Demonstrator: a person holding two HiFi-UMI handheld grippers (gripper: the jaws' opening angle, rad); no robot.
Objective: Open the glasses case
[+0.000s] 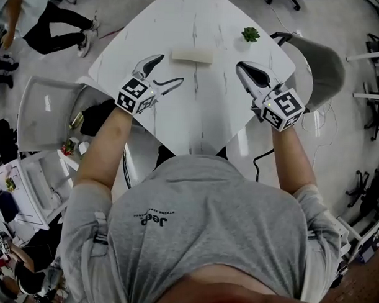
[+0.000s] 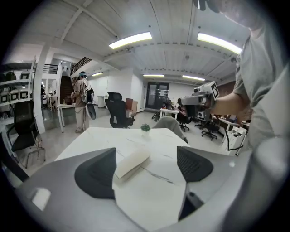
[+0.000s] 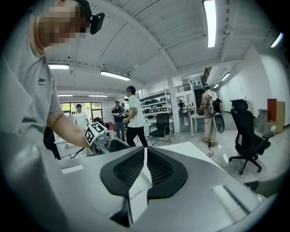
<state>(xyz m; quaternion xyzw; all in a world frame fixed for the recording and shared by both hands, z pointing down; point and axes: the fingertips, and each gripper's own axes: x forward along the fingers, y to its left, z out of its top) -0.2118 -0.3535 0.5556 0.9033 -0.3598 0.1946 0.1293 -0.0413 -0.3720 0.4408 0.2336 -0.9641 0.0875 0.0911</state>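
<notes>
The glasses case (image 1: 191, 54) is a cream oblong box lying closed on the white marble table (image 1: 203, 111), toward its far side. My left gripper (image 1: 170, 69) hovers just near-left of the case with its jaws wide apart and nothing between them. In the left gripper view the case (image 2: 131, 163) lies just ahead, nearer the left pad (image 2: 97, 174) than the right one. My right gripper (image 1: 242, 66) is off to the right of the case, clear of it. Its two pads (image 3: 158, 171) meet tip to tip with nothing held.
A small potted plant (image 1: 250, 34) stands at the table's far right corner. A grey chair (image 1: 323, 65) sits off the right edge and another chair (image 1: 48, 105) off the left. People stand in the room beyond (image 3: 132, 115).
</notes>
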